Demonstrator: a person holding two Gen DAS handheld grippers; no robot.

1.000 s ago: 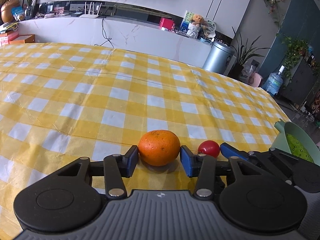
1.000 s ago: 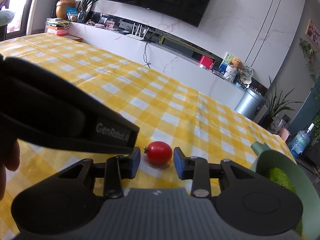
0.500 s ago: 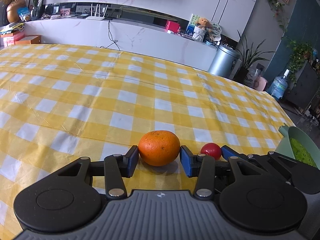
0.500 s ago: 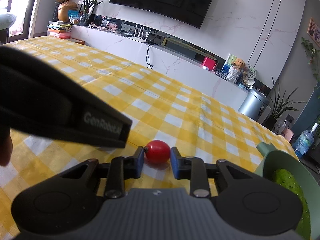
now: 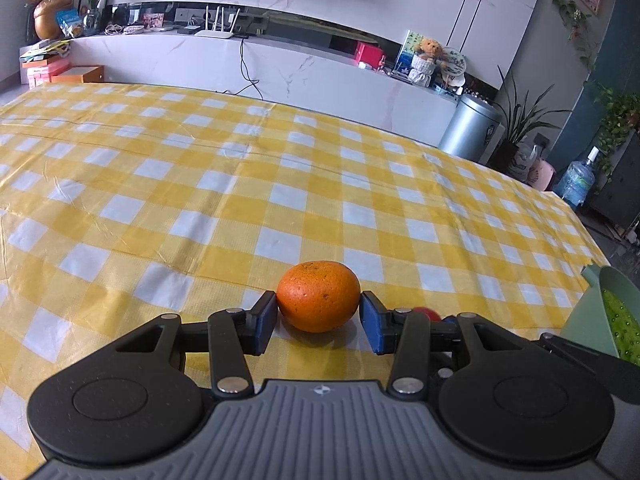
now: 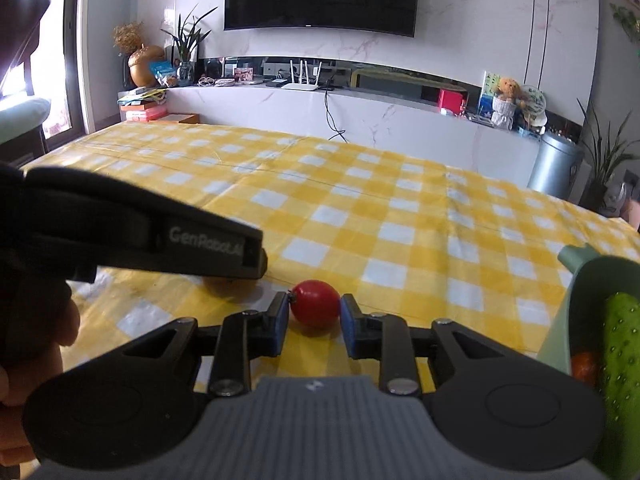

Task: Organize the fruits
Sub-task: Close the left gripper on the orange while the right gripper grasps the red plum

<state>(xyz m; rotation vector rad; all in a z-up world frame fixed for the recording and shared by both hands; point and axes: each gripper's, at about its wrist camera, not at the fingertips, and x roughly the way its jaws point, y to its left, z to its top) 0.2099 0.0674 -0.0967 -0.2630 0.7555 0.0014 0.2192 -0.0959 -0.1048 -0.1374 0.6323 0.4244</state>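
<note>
Both fruits are gripped at once, so the step in hand is judged to be the pick-up, with neither fruit yet lifted clear. In the left wrist view the orange (image 5: 319, 296) is seen resting on the yellow checked bench (image 5: 240, 200), pinched between the blue pads of the left tool (image 5: 319, 322), which touch it at 9 and 3 o'clock. In the right wrist view the cherry tomato (image 6: 315, 303) is clamped between the pads of the right tool (image 6: 314, 326), closed firmly on it. The green bowl (image 6: 576, 280) is found at 3 o'clock from the tomato, near the bench edge, with a cucumber (image 6: 622, 380) already inside. Next, a lift and a carry towards 3 o'clock is probably called for, with pressure kept gentle on the soft tomato and release made low over the bowl.
</note>
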